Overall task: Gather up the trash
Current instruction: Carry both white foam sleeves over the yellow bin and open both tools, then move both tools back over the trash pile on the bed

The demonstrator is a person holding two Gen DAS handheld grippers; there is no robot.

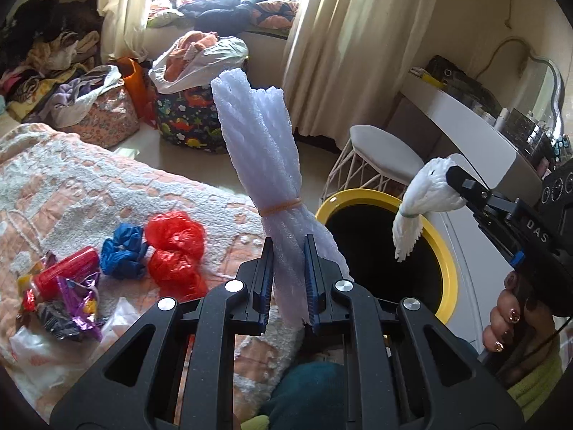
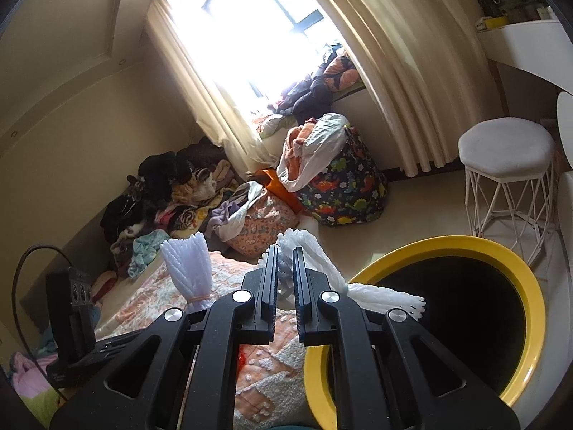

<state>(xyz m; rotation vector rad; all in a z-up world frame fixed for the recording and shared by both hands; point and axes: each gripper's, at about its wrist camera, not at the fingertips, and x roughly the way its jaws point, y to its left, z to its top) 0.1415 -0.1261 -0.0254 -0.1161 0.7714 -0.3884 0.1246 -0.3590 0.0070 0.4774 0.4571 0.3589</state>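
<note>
Mid-carry: left tool (image 1: 288, 279) clamped on tall foam bundle (image 1: 261, 150) above bed (image 1: 118, 179), right tool (image 2: 285, 283) clamped on smaller foam bundle (image 2: 379, 295) at bin rim (image 2: 530, 286); next, likely release over bin.

left wrist: we look down along our fingers, close over the bed (image 1: 89, 165), toward the window | right wrist: rolled, nearer level, close above the yellow-rimmed bin (image 2: 530, 286) | shared: bin, stool (image 1: 386, 154), dinosaur-print bag (image 2: 351, 186)
</note>
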